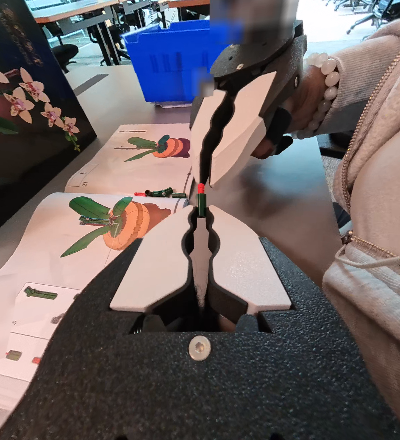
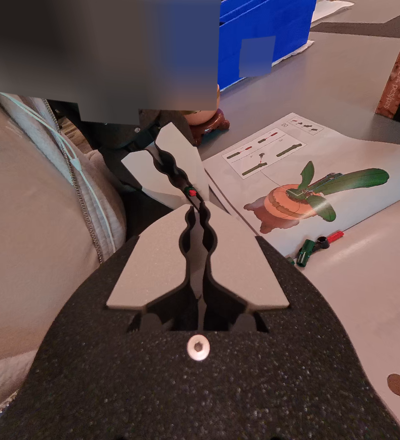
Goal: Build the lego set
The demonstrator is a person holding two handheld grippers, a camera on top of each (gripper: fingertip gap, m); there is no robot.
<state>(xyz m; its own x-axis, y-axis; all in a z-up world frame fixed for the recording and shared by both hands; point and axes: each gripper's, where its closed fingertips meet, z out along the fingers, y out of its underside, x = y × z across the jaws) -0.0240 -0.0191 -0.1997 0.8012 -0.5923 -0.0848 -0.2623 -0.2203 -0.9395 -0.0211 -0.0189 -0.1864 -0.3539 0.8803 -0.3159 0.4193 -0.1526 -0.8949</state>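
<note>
While the left gripper (image 1: 201, 209) pinches the green sleeve (image 1: 200, 204), right gripper (image 1: 205, 183), jaws closed, presses the red pin (image 1: 201, 188); next, push straight.

Far past the fingertips we see a big blue bin (image 1: 170, 59) on the gray table (image 1: 113, 95). Behind it stand desks (image 1: 75, 16) and black office chairs (image 1: 63, 51). To the right of the fingers we see a light zip-up hoodie (image 1: 373, 214) and a white bead bracelet (image 1: 325, 95).
</note>
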